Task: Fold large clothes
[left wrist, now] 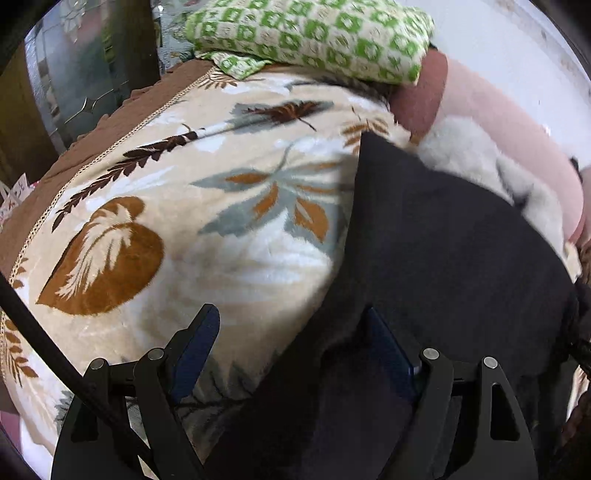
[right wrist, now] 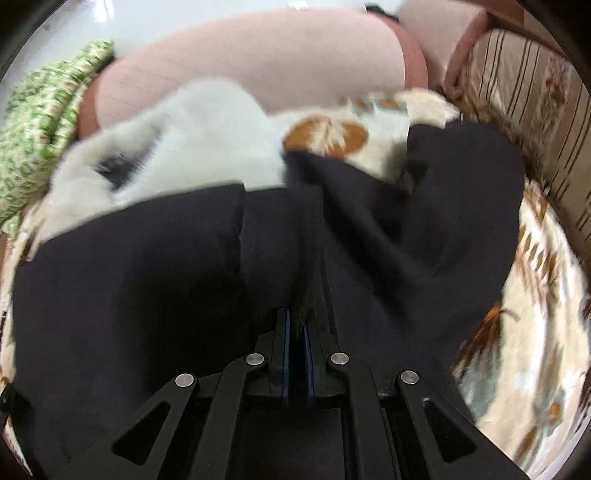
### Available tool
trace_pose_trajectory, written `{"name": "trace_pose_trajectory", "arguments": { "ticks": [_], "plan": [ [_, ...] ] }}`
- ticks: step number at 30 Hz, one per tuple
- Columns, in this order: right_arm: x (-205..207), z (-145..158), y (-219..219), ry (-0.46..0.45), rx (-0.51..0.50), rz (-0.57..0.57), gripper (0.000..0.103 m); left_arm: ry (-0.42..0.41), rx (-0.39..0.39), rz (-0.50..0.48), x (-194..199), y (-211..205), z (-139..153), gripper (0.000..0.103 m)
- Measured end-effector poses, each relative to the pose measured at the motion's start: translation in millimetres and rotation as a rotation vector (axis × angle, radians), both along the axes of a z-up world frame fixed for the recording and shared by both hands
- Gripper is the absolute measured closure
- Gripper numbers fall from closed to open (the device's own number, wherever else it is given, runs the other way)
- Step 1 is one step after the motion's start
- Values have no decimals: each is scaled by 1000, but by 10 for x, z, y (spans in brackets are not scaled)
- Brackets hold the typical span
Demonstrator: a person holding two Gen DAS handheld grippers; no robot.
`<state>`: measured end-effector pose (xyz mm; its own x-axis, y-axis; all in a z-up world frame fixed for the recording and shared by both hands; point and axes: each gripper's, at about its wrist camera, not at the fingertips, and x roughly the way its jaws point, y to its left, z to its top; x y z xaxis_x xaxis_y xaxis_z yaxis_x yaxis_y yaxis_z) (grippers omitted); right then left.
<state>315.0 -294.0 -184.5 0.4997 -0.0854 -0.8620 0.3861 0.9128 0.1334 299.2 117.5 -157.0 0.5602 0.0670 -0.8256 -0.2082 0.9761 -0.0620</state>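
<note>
A large black garment (left wrist: 443, 240) lies on a cream blanket with brown and grey leaves (left wrist: 184, 206). In the left wrist view my left gripper (left wrist: 291, 317) is open, its left finger over the blanket and its right finger at the garment's left edge. In the right wrist view the black garment (right wrist: 147, 277) fills the middle. My right gripper (right wrist: 295, 321) is shut on a fold of it, and the cloth rises in a taut ridge from the jaws. The view is blurred.
A green-and-white checked cushion (left wrist: 314, 33) lies at the bed's far end. A pink bolster (right wrist: 258, 59) and a white fluffy cloth (right wrist: 192, 136) lie beyond the garment. A striped cover (right wrist: 517, 96) is at the right. The bed's brown edge (left wrist: 92, 140) runs along the left.
</note>
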Motion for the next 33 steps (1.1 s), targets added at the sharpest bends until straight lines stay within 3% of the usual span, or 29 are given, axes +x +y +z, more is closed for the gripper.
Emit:
{"name": "trace_pose_trajectory", "arguments": {
  "ticks": [3, 11, 13, 15, 16, 18, 19, 23, 27, 33],
  "plan": [
    [57, -174, -17, 8, 15, -12, 96, 3, 26, -13, 3, -60, -22, 22],
    [96, -178, 38, 1, -45, -10, 92, 17, 62, -55, 15, -194, -103, 22],
    [26, -9, -20, 1, -27, 5, 74, 18, 77, -64, -22, -222, -114, 22],
    [-163, 274, -206, -120, 49, 8, 60, 6, 69, -68, -65, -231, -98, 22],
    [-284, 435, -333, -171, 61, -2, 45, -10, 60, -71, -97, -238, -70, 22],
    [-546, 721, -672, -243, 41, -51, 26, -36, 50, -74, -139, -265, -21, 22],
    [-637, 796, -800, -263, 30, -74, 24, -52, 45, -78, -165, -283, 10, 22],
    [-969, 860, -1562, -268, 5, -228, 24, -99, -16, -114, -284, -357, 112, 22],
    [-1134, 467, -2298, -252, 153, -402, 24, -137, -22, -127, -340, -418, 142, 22],
    [-996, -48, -2875, -274, 316, -491, 39, -133, 15, -140, -269, -494, 42, 22]
  ]
}}
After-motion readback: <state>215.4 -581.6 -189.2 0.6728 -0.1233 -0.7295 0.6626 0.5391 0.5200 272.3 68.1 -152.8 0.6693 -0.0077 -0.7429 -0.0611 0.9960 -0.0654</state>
